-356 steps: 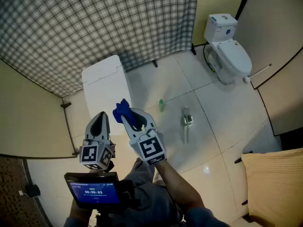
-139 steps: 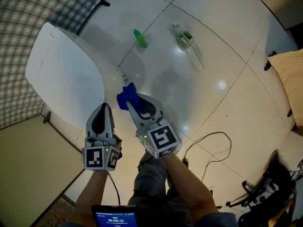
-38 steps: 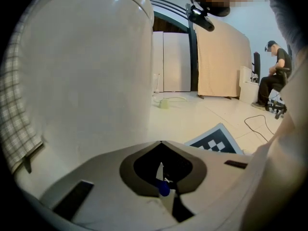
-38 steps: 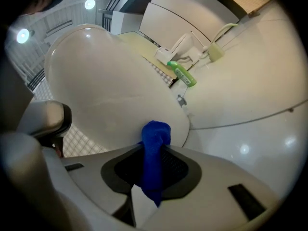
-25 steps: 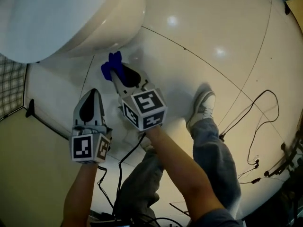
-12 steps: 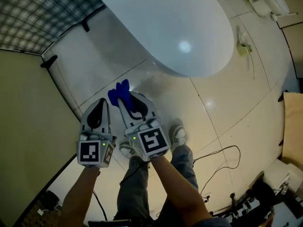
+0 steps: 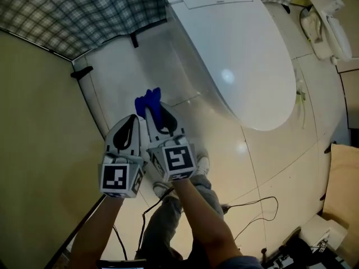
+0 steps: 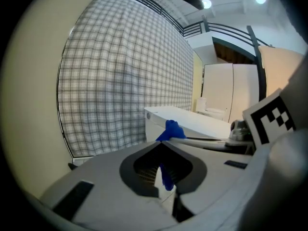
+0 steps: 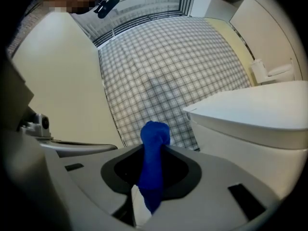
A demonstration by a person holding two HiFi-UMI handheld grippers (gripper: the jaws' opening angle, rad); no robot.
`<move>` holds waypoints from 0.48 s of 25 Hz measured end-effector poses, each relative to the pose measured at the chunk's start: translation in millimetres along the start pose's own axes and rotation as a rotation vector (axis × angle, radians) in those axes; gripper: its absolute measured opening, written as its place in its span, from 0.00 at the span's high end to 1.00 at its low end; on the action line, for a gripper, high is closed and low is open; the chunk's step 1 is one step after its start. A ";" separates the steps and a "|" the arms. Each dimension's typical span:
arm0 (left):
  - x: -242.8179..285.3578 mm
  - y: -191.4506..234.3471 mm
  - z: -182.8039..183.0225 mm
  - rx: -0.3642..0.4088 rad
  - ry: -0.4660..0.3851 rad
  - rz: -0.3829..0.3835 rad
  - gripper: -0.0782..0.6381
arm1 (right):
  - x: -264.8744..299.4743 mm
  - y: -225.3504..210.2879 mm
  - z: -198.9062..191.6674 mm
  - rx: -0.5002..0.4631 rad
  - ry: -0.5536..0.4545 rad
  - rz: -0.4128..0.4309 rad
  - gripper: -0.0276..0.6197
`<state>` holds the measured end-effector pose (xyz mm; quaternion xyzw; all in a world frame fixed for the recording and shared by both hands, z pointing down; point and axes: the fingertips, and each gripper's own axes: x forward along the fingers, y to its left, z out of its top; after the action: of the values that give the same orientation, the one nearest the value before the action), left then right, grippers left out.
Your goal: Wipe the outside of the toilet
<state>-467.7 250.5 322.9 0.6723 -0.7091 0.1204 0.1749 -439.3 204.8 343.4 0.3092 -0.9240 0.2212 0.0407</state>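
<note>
A large white toilet (image 7: 241, 60) with its lid down fills the upper right of the head view. Both grippers are held side by side over the floor tiles, left of the bowl and apart from it. My right gripper (image 7: 151, 112) is shut on a blue cloth (image 7: 148, 100), which sticks out past its tips. In the right gripper view the blue cloth (image 9: 153, 167) stands up between the jaws of my right gripper (image 9: 151, 150), with the toilet (image 9: 255, 114) to the right. My left gripper (image 7: 134, 121) is shut with nothing in it. In its own view my left gripper (image 8: 161, 146) faces the toilet (image 8: 192, 121).
A checked curtain (image 7: 73, 10) hangs behind the toilet and a beige wall (image 7: 39, 128) runs along the left. A second toilet (image 7: 328, 21) stands at the far upper right. A small green item (image 7: 302, 97), a black cable (image 7: 252, 206) and the person's shoe (image 7: 199, 164) are on the floor.
The head view has swung, so the toilet now sits further up and right. Both grippers stay side by side, closer together than before. The right one still holds the blue cloth.
</note>
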 end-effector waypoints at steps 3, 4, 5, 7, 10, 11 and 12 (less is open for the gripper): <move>29.9 27.2 14.2 0.003 -0.017 0.007 0.87 | 51.7 -18.4 9.0 0.022 -0.024 -0.019 0.82; 43.7 35.3 16.5 0.003 -0.014 0.010 0.87 | 71.5 -28.6 11.5 0.028 -0.027 -0.026 0.81; 58.6 43.5 18.0 -0.003 -0.006 0.013 0.87 | 93.0 -40.1 13.0 0.030 -0.027 -0.035 0.81; 91.4 65.1 18.2 -0.020 0.016 0.025 0.87 | 142.1 -65.8 13.6 0.030 -0.017 -0.058 0.82; 148.6 100.5 15.6 -0.044 0.043 0.045 0.87 | 217.4 -108.8 17.3 0.038 0.003 -0.094 0.82; 169.3 109.6 14.8 -0.057 0.045 0.051 0.87 | 239.5 -124.2 19.8 0.036 0.007 -0.106 0.82; 188.7 116.5 13.9 -0.071 0.045 0.055 0.87 | 258.5 -139.0 21.4 0.031 0.012 -0.120 0.82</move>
<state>-591.4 80.6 395.1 0.6430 -0.7271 0.1149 0.2113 -564.2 -46.4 432.3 0.3633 -0.9000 0.2346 0.0544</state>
